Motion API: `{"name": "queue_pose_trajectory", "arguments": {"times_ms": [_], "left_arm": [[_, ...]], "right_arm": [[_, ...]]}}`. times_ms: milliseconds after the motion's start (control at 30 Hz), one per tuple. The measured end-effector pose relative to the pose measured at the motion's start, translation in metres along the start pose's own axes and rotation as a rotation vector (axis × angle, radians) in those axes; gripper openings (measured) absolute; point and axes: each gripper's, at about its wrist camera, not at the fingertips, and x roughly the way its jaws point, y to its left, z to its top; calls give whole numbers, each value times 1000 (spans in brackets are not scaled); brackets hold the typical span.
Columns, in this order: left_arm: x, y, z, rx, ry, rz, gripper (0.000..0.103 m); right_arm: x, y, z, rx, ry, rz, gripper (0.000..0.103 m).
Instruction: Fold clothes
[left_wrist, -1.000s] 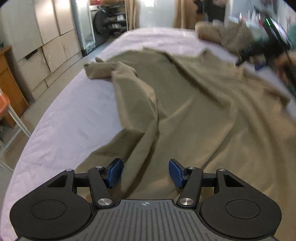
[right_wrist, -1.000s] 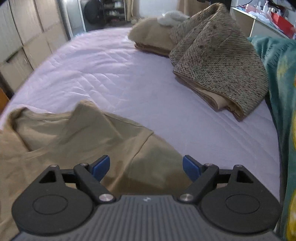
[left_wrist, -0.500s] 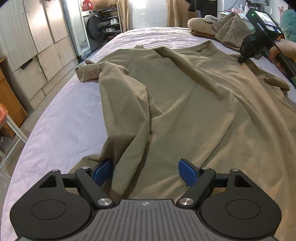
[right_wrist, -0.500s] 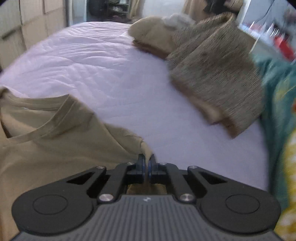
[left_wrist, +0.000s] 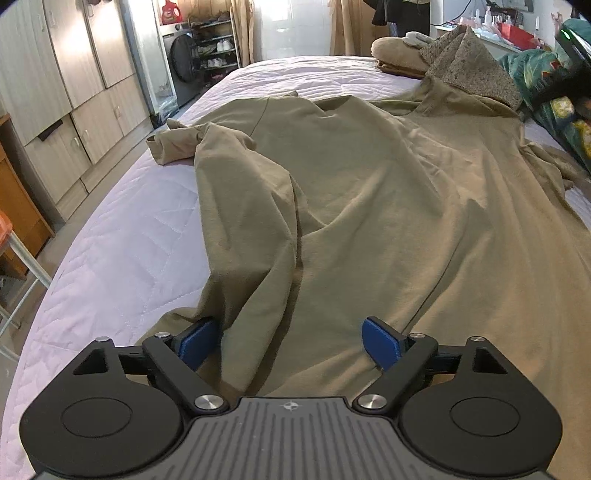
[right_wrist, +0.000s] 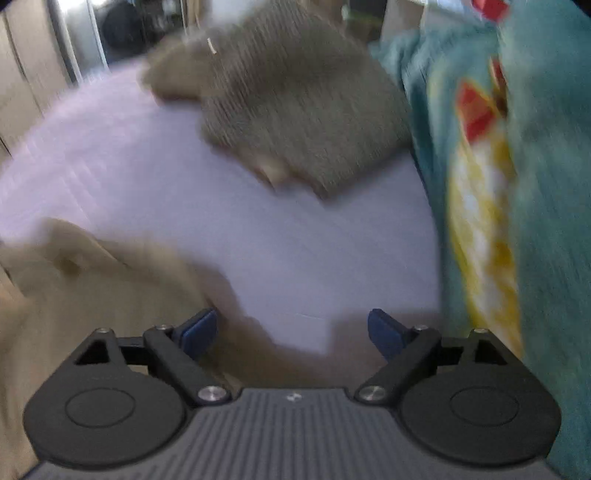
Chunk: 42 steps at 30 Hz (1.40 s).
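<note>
Khaki shirt (left_wrist: 369, 192) is seen spread across the lavender bed (left_wrist: 122, 258). Left gripper (left_wrist: 290, 345) is held wide over its hem, gripping nothing. Right gripper (right_wrist: 291, 334), clamped half a second ago, has been opened; the shoulder is judged released.

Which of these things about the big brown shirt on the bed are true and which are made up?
1. The brown shirt lies spread on a purple bed cover. True.
2. The left gripper is clamped shut on the shirt. False: its jaws stand wide apart, with shirt cloth between them.
3. The right gripper is open. True.
4. The shirt is already folded into a neat square. False: it is spread out and wrinkled, one sleeve bunched near the bed's edge.
5. A knitted blanket sits at the far end of the bed. True.
</note>
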Motion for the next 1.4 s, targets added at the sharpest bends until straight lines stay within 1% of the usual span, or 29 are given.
{"name": "queue_pose_trajectory", "arguments": {"times_ms": [67, 167, 200, 233, 300, 333, 367, 433, 500, 600, 633, 733, 833, 867, 900, 933, 967, 1000, 1033, 1067, 1100, 1133, 1167, 1233, 1300, 1333, 1400], "left_arm": [[-1, -1, 0, 3, 3, 2, 88], [-2, 0, 0, 1, 14, -5, 89], [-3, 0, -1, 3, 15, -5, 89], [-4, 0, -3, 4, 14, -3, 90], [-6, -1, -5, 7, 10, 2, 90], [-6, -2, -6, 9, 8, 5, 90], [-6, -2, -5, 9, 9, 8, 90], [-5, -2, -5, 10, 11, 10, 91], [-5, -2, -5, 11, 11, 11, 92], [-5, 0, -6, 10, 9, 10, 94], [-4, 0, -5, 10, 11, 11, 95], [-3, 0, -3, 11, 21, 12, 96], [-4, 4, 1, -12, 33, 0, 96], [-7, 5, 3, -22, 27, -5, 95], [-13, 6, 6, -27, 5, -13, 94], [-20, 6, 10, -28, -26, -21, 94], [-27, 6, 14, -26, -57, -29, 94], [-33, 6, 20, -21, -88, -39, 94], [-39, 6, 28, -16, -119, -50, 96], [-42, 5, 36, -5, -146, -48, 96], [-41, 3, 43, 8, -162, -31, 96], [-37, 2, 49, 13, -162, -14, 96], [-32, 1, 54, 13, -151, 1, 96], [-17, 5, 59, -14, -99, 39, 96], [-5, 13, 54, -56, -43, 70, 96], [-1, 16, 50, -61, -22, 91, 96], [7, 23, 40, -41, 24, 144, 96]], "right_arm": [[6, 0, -14, -17, 43, -19, 90], [21, 0, -34, 47, 100, 46, 90], [22, 3, -39, 41, 83, 34, 90], [20, 6, -43, 27, 51, 24, 87], [15, 10, -46, -11, 28, 41, 71], [11, 12, -46, -37, 19, 55, 44], [8, 16, -44, -69, -1, 34, 7], [3, 28, -39, -181, -50, -91, 7], [3, 31, -33, -236, -72, -166, 7], [1, 18, -15, -183, -150, -245, 7], [2, 14, -5, -152, -158, -257, 7], [14, -1, 15, -118, -125, -332, 8], [12, 1, 9, -139, -149, -313, 9], [11, 2, 7, -146, -157, -307, 9], [9, 3, 5, -152, -169, -296, 10], [-6, 9, 3, -136, -239, -210, 14], [-18, 16, 3, -133, -284, -149, 19], [-24, 25, 7, -144, -291, -84, 40], [-31, 35, 12, -155, -297, -19, 71], [-32, 47, 20, -167, -282, 48, 80], [-32, 58, 26, -175, -286, 86, 80], [-33, 70, 32, -183, -290, 123, 80], [-31, 84, 38, -181, -290, 140, 80], [-19, 108, 48, -230, -261, 145, 80], [-2, 118, 43, -272, -208, 80, 80], [7, 123, 40, -293, -182, 47, 80], [24, 133, 35, -334, -128, -19, 80]]}}
